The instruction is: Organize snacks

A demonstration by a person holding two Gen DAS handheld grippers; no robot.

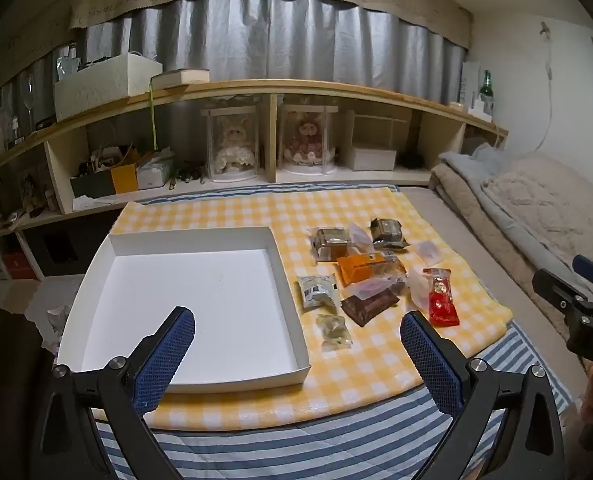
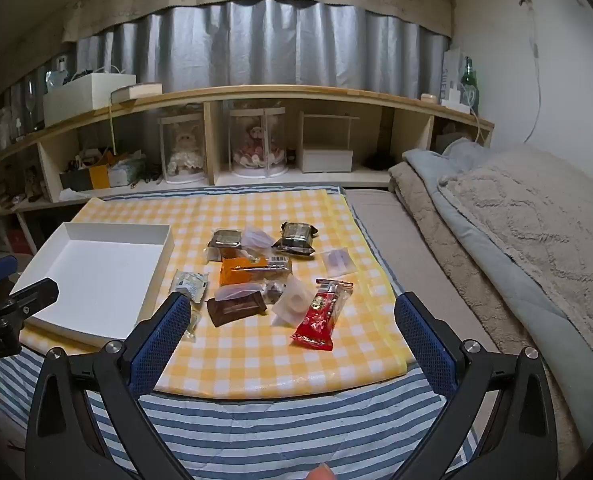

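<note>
An empty white shallow box (image 1: 200, 300) (image 2: 96, 276) lies on the left of a yellow checked cloth (image 1: 256, 396) (image 2: 256, 360). To its right lie several wrapped snacks: a red packet (image 1: 441, 298) (image 2: 323, 312), a dark brown bar (image 1: 370, 304) (image 2: 234, 307), an orange pack (image 1: 362, 267) (image 2: 243, 270) and a small white pouch (image 1: 318, 290) (image 2: 190, 283). My left gripper (image 1: 298, 322) hovers open over the cloth's near edge, before the box and snacks, with nothing between its fingers. My right gripper (image 2: 292, 308) stands open and empty in front of the snack pile.
A low wooden shelf (image 1: 272, 92) with boxed dolls and clutter runs behind the cloth. Folded blankets (image 2: 536, 232) lie along the right. A blue-and-white striped sheet (image 2: 280, 428) lies under the cloth. Each gripper shows at the other view's edge.
</note>
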